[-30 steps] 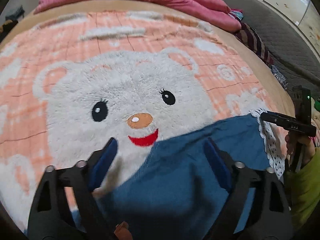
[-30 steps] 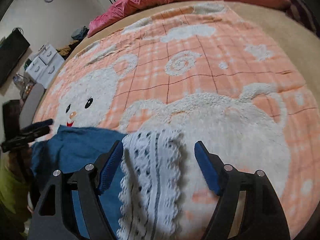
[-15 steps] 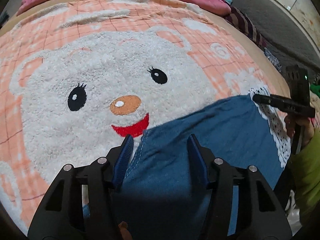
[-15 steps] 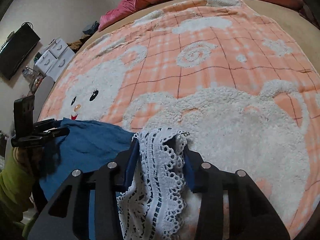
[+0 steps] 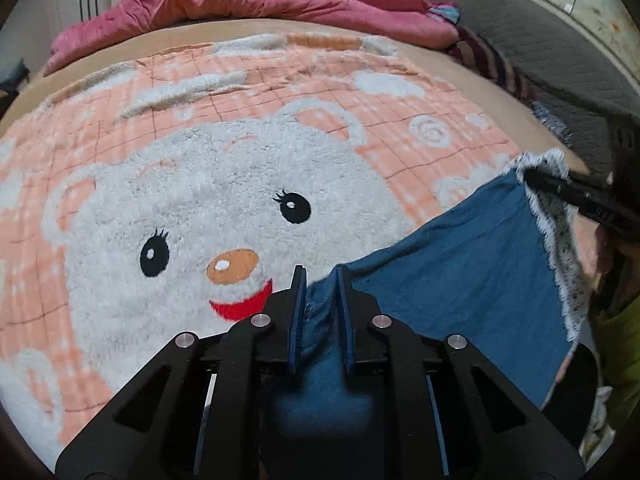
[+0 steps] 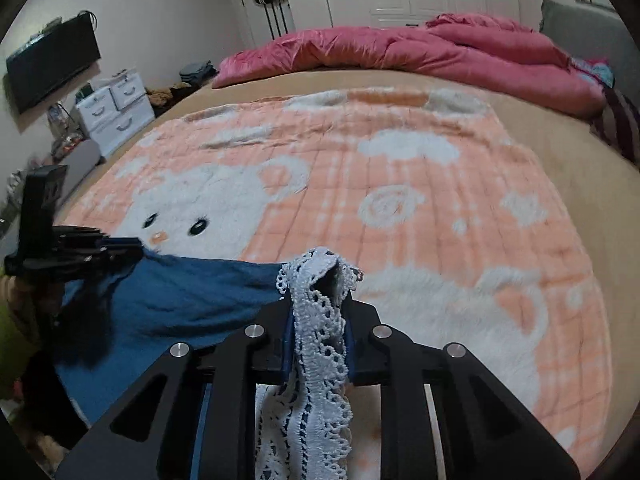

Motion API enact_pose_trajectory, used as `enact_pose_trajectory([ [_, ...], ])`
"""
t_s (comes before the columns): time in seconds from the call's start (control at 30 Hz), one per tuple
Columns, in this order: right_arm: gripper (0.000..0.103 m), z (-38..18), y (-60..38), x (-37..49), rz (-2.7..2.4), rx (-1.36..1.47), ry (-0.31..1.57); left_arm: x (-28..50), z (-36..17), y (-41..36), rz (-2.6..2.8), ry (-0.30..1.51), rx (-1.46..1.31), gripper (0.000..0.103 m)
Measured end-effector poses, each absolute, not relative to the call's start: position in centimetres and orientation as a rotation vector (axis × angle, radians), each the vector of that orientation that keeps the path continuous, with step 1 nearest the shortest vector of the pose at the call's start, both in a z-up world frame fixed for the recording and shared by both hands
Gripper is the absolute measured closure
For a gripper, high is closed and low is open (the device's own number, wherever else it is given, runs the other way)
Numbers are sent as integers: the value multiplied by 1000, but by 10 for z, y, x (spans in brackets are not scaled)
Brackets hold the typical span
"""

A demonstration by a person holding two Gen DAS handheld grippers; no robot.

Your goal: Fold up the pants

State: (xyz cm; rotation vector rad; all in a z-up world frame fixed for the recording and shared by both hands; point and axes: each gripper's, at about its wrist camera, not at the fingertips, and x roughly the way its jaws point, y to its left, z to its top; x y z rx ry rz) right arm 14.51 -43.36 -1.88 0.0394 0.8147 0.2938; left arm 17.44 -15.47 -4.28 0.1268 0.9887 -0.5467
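The blue pants point(image 5: 472, 264) with a white lace hem point(image 5: 560, 248) hang stretched between my two grippers above the bed's near edge. My left gripper point(image 5: 320, 280) is shut on the blue waist end. It shows at the left of the right wrist view point(image 6: 120, 250). My right gripper point(image 6: 320, 276) is shut on the lace hem point(image 6: 316, 340), and its fingers point(image 5: 568, 190) show at the right of the left wrist view. The blue cloth point(image 6: 180, 292) sags slightly between them.
An orange blanket with a white bear face point(image 5: 200, 208) covers the bed. A pink duvet point(image 6: 400, 52) lies bunched along the far side. White drawers point(image 6: 116, 108) and a wall television point(image 6: 52, 64) stand left of the bed. A grey headboard point(image 5: 540, 36) is at right.
Both grippers went from open to shut, the left on the blue waist end and the right on the lace hem. Both then rose, lifting the pants off the blanket.
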Motion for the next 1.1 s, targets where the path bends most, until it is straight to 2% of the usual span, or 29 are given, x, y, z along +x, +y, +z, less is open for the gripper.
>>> enact_pose_trajectory([
  [0.13, 83, -56, -425, 173, 279, -39, 959, 184, -64, -157, -466, 1011, 157, 94],
  [0.23, 76, -73, -427, 182, 270, -45, 973, 183, -71, -152, -436, 1003, 171, 92],
  [0.3, 61, -75, -434, 184, 252, -18, 964, 185, -72, -148, -423, 996, 174, 92],
  [0.37, 58, -75, -439, 183, 245, 1, 955, 185, -71, -144, -409, 989, 174, 88],
  [0.4, 52, -73, -440, 181, 240, 8, 950, 185, -69, -142, -401, 980, 173, 88],
  [0.47, 47, -63, -443, 172, 210, 17, 932, 181, -63, -138, -407, 975, 155, 86],
  [0.5, 39, -56, -446, 165, 207, 33, 920, 178, -57, -135, -416, 963, 143, 83],
  [0.57, 32, -40, -453, 144, 211, 81, 884, 168, -46, -131, -426, 943, 140, 60],
  [0.7, 28, -22, -462, 100, 216, 168, 840, 142, -26, -121, -425, 927, 133, 45],
  [0.77, 27, -24, -462, 72, 198, 194, 857, 123, -21, -117, -445, 928, 116, 32],
  [0.9, 27, -36, -462, 32, 194, 244, 888, 86, -19, -115, -477, 927, 109, 25],
  [1.1, 27, -54, -454, 7, 200, 271, 935, 37, -21, -125, -532, 893, 117, 24],
])
